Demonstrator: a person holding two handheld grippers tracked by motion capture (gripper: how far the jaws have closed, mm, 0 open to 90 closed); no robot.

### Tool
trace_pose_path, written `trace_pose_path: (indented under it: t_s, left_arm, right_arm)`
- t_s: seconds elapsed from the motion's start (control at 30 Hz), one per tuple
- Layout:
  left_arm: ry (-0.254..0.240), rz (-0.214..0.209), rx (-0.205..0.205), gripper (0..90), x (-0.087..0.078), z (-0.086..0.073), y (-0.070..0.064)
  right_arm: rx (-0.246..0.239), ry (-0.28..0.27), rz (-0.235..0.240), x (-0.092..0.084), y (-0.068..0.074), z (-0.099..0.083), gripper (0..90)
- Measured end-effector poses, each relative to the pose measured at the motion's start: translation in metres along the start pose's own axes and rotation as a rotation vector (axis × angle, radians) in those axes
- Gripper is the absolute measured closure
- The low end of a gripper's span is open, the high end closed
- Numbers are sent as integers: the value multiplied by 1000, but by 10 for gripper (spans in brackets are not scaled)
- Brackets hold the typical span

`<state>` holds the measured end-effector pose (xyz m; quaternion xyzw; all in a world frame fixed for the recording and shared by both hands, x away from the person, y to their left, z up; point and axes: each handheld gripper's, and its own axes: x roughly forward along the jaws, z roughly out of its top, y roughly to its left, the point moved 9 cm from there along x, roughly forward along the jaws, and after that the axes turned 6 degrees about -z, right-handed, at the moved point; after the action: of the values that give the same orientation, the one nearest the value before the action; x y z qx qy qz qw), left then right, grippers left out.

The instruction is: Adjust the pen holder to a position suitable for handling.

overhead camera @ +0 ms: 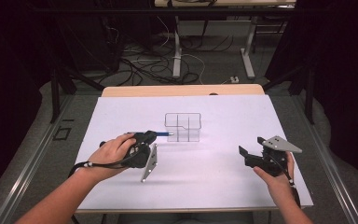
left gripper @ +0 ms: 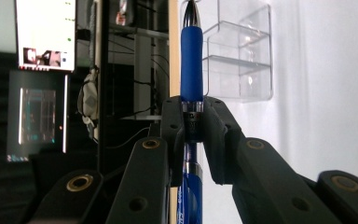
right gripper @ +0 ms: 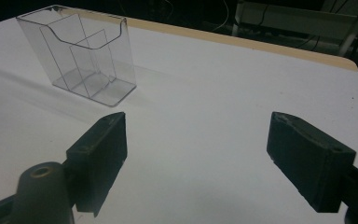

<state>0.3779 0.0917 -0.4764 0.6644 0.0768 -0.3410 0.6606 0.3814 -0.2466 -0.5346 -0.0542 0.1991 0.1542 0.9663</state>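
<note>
A blue pen (overhead camera: 164, 134) (left gripper: 191, 70) with a silver tip is clamped in my left gripper (overhead camera: 150, 137) (left gripper: 193, 135), which is shut on its barrel. The hand is turned on its side, and the pen points right at the clear plastic organizer (overhead camera: 182, 127) (left gripper: 240, 51) (right gripper: 79, 53), its tip just at the box's left wall. The organizer stands upright mid-table with dividers inside. My right gripper (overhead camera: 251, 145) (right gripper: 196, 154) hovers open over the table's right part, nothing between its fingers, well apart from the box.
A white sheet (overhead camera: 214, 172) covers the table; a bare wooden strip (overhead camera: 182, 90) shows along the far edge. Beyond it are desk legs and loose cables on the floor (overhead camera: 168, 65). Dark curtains flank both sides.
</note>
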Motion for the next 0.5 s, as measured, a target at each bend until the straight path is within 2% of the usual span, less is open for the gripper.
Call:
trace_pose_path:
  t_s: [0.1, 0.17, 0.2, 0.23, 0.3, 0.4, 0.47, 0.5]
  left_arm:
    - [17, -7, 69, 797, 0, 1, 3]
    - [21, -1, 109, 797, 1, 3, 6]
    - [17, 14, 120, 797, 1, 4, 8]
    - [18, 22, 148, 797, 1, 6, 10]
    - [36, 24, 186, 797, 3, 7, 11]
    - [55, 48, 285, 797, 5, 10, 15]
    - [59, 50, 328, 797, 7, 12, 15]
    - [59, 65, 356, 797, 9, 14, 16]
  right_arm:
    - [7, 2, 7, 0, 1, 0, 214]
    - [6, 5, 9, 0, 2, 0, 231]
    - [10, 13, 24, 0, 4, -1, 242]
    - [9, 17, 35, 1, 6, -2, 243]
    - [4, 24, 40, 3, 8, -3, 243]
    - [7, 36, 63, 4, 13, -5, 244]
    - [5, 43, 74, 5, 16, -5, 248]
    - [0, 46, 80, 6, 17, -5, 255]
